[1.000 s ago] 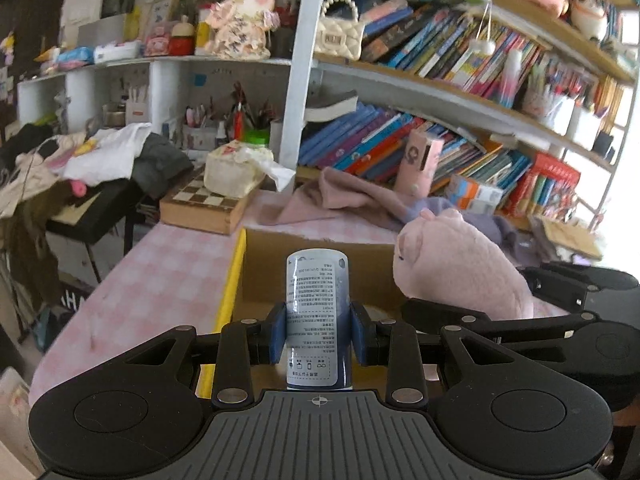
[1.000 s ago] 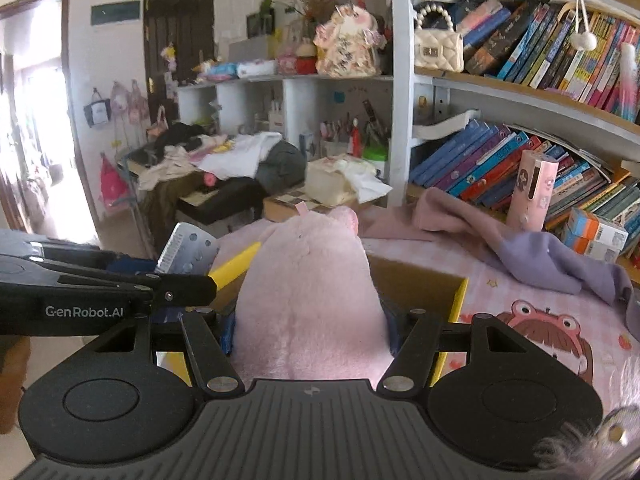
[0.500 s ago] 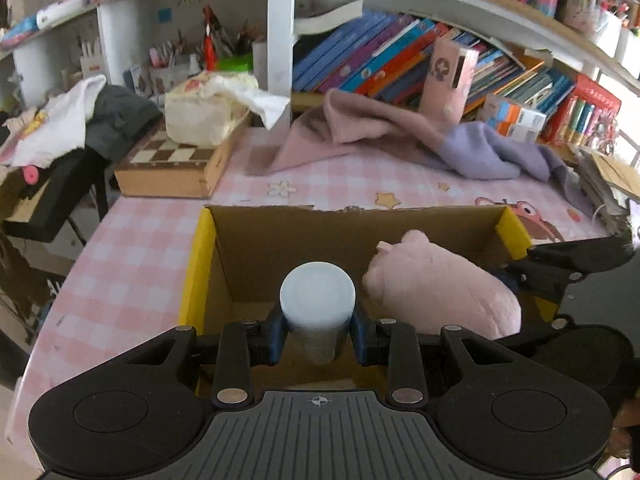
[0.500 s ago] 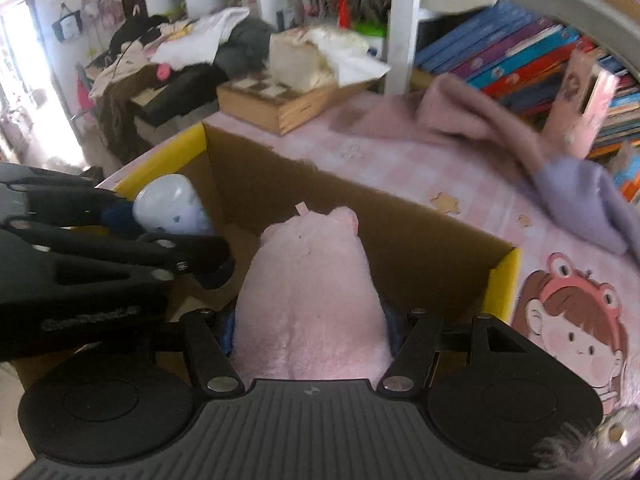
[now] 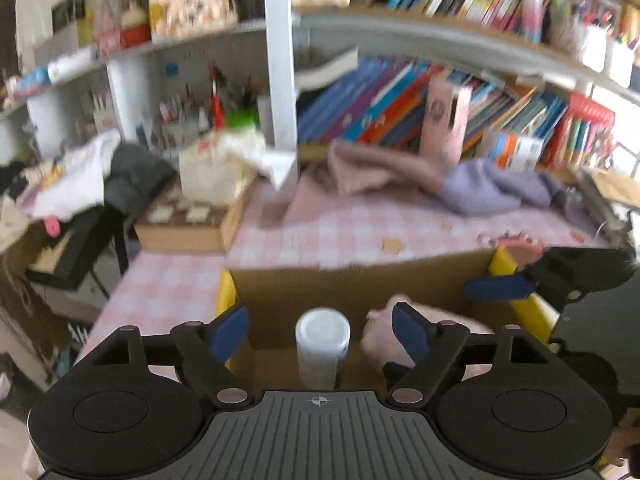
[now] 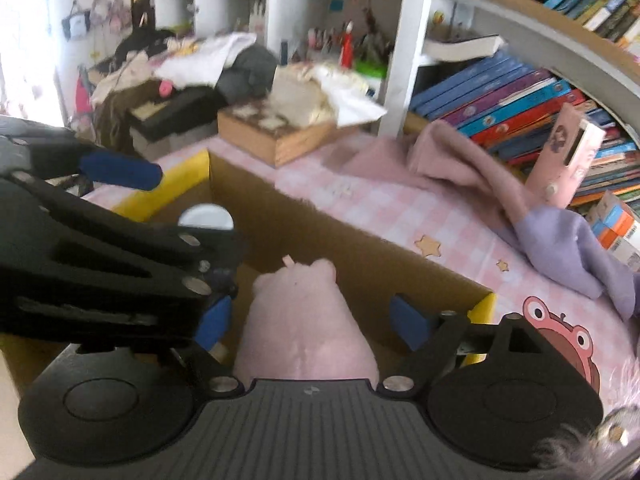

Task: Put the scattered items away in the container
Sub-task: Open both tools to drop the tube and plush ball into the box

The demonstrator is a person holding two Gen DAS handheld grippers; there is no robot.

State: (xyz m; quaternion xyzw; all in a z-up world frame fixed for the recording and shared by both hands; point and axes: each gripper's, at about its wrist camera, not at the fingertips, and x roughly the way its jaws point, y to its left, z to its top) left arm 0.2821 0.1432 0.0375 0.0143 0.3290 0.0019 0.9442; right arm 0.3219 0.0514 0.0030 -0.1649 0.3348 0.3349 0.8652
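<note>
Two blue-padded fingers of the left claw [image 5: 320, 330] stand spread wide in the left wrist view, touching nothing. Between them, upright inside the cardboard box [image 5: 360, 284], stands the smooth cylindrical bottle [image 5: 322, 350] with its round white cap; half a second ago those pads were clamped on it. At 3 o'clock from the bottle the soft, fuzzy pink plush pig [image 5: 404, 344] lies in the same box, partly hidden by the right-hand finger. The box has matte brown walls and glossy yellow rim strips. At 2 o'clock the right claw [image 5: 520, 280] reaches over the yellow corner. Beyond, blurred, the pink checked tabletop [image 5: 352, 224] carries a crumpled pink-and-lilac cloth [image 5: 440, 184] and a wooden chessboard case [image 5: 188, 220].

Seen from the right wrist, the right claw [image 6: 312, 322] is also spread apart, its pads clear of the pig [image 6: 304, 320], which it was squeezing half a second ago; the pig rests on the box [image 6: 360, 256] floor. At 9 o'clock the black frame of the left claw [image 6: 120, 216] blocks most of the bottle [image 6: 206, 218], leaving only the cap. At 3 o'clock a cartoon frog print [image 6: 560, 328] lies on the tabletop [image 6: 380, 200].
</note>
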